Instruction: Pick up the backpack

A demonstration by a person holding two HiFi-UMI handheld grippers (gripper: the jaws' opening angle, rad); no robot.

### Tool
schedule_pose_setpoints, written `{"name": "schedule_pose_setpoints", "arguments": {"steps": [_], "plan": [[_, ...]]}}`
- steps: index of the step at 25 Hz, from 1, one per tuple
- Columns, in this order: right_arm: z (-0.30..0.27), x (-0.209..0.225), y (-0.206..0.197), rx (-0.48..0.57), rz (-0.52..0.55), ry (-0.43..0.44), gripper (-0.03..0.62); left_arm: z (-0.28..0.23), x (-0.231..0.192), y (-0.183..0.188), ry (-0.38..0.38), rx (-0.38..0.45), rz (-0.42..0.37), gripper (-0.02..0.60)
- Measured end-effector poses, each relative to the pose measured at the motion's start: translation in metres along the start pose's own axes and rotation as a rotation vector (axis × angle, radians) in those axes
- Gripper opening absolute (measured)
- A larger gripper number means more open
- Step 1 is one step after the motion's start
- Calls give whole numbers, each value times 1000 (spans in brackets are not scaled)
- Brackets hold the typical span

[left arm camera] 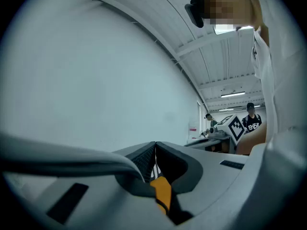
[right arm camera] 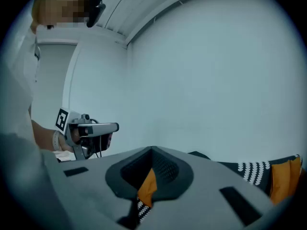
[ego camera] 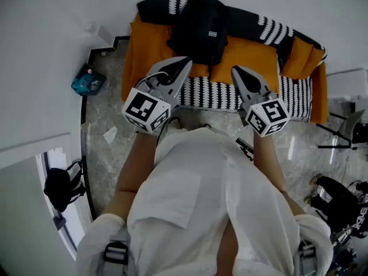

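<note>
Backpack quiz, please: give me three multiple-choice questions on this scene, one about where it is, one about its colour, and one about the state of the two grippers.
1. Where does the backpack lie?
A. on the floor
B. on the orange cover
C. on a chair

2. What colour is the backpack?
A. black
B. blue
C. white

3. How do the left gripper and the right gripper stand?
A. both shut and empty
B. both wide open
C. both shut on the backpack

Answers:
1. B, the head view shows it resting on the orange cover.
2. A, it is black apart from a small label.
3. A, each gripper view shows its jaws together with nothing between them, short of the backpack.
</note>
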State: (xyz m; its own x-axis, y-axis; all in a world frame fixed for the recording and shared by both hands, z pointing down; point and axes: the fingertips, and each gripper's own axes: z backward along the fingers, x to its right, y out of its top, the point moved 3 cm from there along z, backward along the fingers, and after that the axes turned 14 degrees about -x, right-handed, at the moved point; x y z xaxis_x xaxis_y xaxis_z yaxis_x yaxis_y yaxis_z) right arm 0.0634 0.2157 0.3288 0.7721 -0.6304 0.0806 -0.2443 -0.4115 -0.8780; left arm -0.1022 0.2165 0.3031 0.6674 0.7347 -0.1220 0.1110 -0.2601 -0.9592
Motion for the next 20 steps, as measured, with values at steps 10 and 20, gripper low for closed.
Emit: {"name": "schedule_pose_setpoints", "arguments": {"steps": [10, 20], "plan": [[-27, -33, 8, 11, -8, -8, 17, 28, -32, -7, -14, -17, -11, 24], [-39, -53, 9, 36, -78, -9, 18, 46, -50, -20, -67, -22, 14, 25]]}}
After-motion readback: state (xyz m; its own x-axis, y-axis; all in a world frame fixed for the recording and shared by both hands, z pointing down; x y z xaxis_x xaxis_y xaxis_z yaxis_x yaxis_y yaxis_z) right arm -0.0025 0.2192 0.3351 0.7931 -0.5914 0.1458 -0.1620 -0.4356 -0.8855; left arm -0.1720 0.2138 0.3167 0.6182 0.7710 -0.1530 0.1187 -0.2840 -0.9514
